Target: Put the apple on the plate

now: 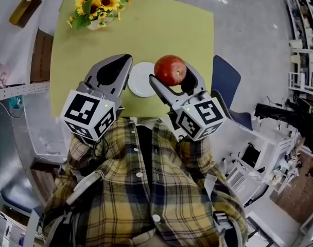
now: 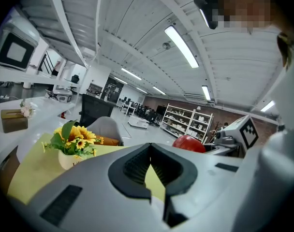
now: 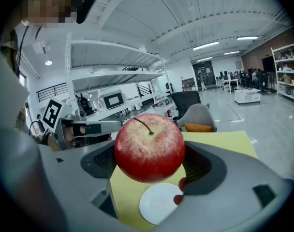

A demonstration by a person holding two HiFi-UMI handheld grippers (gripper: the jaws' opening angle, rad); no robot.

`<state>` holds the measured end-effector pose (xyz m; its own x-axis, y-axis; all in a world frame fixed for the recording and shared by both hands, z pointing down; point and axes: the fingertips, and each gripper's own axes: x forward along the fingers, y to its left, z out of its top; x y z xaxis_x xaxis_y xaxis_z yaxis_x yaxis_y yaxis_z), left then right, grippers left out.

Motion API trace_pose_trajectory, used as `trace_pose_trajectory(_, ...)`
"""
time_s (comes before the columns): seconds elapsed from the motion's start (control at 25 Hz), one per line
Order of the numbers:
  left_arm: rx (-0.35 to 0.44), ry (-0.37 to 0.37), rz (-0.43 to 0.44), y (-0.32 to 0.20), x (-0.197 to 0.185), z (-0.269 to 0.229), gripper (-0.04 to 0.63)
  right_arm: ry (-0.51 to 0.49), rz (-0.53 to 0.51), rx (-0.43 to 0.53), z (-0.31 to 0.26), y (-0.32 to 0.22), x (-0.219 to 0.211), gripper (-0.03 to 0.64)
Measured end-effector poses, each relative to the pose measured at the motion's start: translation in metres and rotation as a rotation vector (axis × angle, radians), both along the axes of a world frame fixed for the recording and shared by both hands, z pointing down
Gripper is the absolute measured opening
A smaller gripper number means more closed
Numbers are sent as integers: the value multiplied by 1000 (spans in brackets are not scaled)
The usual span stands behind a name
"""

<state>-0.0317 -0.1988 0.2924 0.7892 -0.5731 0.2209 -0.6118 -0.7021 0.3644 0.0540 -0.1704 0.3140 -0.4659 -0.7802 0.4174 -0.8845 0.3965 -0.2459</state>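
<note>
right gripper clamping apple beside white plate, left gripper closed, sunflowers in pot

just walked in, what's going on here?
A person holds a gripper in each hand over a yellow-green table. The right gripper is shut on a red apple and holds it in the air close to an empty white plate; the apple is not set down yet. The left gripper is shut on nothing, left of the plate.
</note>
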Motion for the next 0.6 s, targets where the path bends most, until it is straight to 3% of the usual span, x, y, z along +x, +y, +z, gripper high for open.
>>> trace_pose_trajectory(0.36,3,-17,-78,0,-11,-1,8,8,-80,1,2,-9,-5,383)
trace_pose_trajectory(0.6,-29,-27,-109,-4,-22,12,8,16,-106,-54,24,-14,-10,383)
